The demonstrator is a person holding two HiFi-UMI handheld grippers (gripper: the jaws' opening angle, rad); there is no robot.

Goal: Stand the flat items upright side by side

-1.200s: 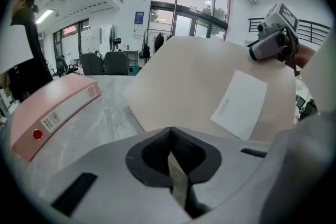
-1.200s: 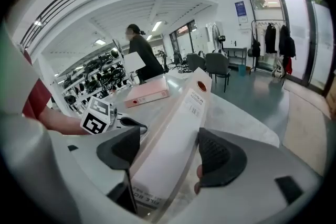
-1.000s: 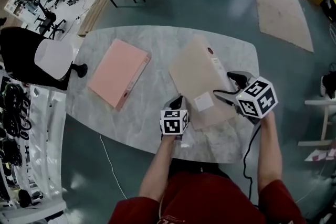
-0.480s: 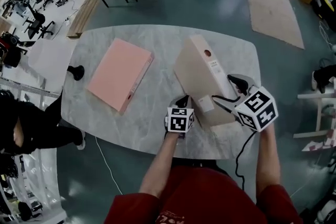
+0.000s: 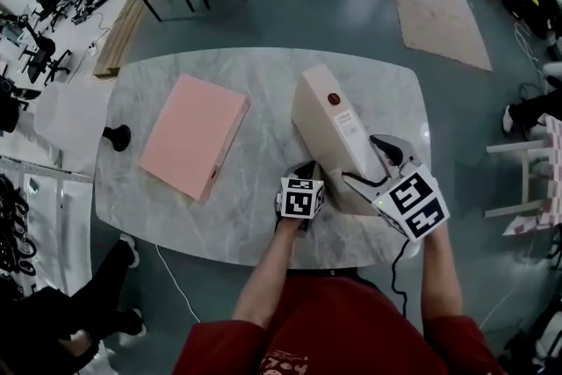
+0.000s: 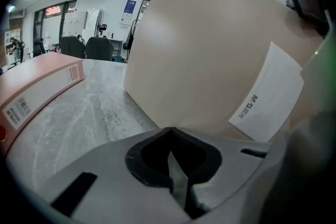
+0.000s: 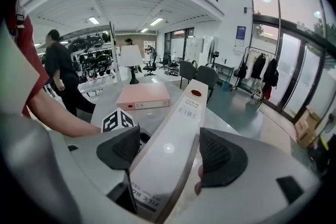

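So the right gripper (image 5: 367, 164) has its jaws clamped across the spine of the beige binder (image 5: 329, 132) at the near end. In the right gripper view the spine runs straight out ahead between the two pads (image 7: 121, 152), label side up. The left gripper (image 5: 303, 168) is pinched closed on nothing, and the binder's broad cover sits right in front of its tips, touching or nearly so. The binder looks close to vertical but leaning a bit to the right gripper's left.

My take on doing this well: rotate slowly around the bottom edge on the table (image 5: 263, 75), and use the closed left tips as a stop low on the cover so the base doesn't skate away. Don't let go until it's truly square — a tall thin thing like that will flop.

The pink binder (image 5: 189, 134) lies flat, well off to the left of the left gripper — that one's next, I'd guess.
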